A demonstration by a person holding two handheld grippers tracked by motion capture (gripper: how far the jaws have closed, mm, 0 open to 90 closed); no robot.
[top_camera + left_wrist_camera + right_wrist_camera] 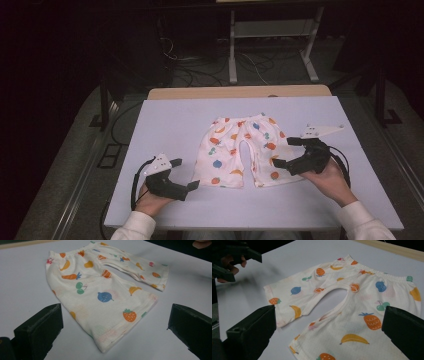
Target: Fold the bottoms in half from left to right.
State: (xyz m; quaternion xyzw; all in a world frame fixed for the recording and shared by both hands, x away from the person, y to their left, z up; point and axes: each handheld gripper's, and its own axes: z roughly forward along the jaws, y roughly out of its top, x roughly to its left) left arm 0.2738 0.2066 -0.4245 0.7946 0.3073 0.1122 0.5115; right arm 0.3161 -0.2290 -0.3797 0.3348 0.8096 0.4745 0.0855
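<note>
A small pair of white shorts printed with coloured fruit lies flat on the pale table, waistband at the far side, both legs pointing toward me. My left gripper hovers open just left of the left leg hem. In the left gripper view the shorts lie ahead between the wide-apart jaws. My right gripper is open at the right leg's outer edge, its jaws spread over the cloth. The right gripper view shows the shorts close below, with the other gripper far off at top left.
The table's wooden far edge shows behind the pale top. Beyond it stand a white metal frame and cables on a dark floor. Bare tabletop lies on both sides of the shorts and in front of them.
</note>
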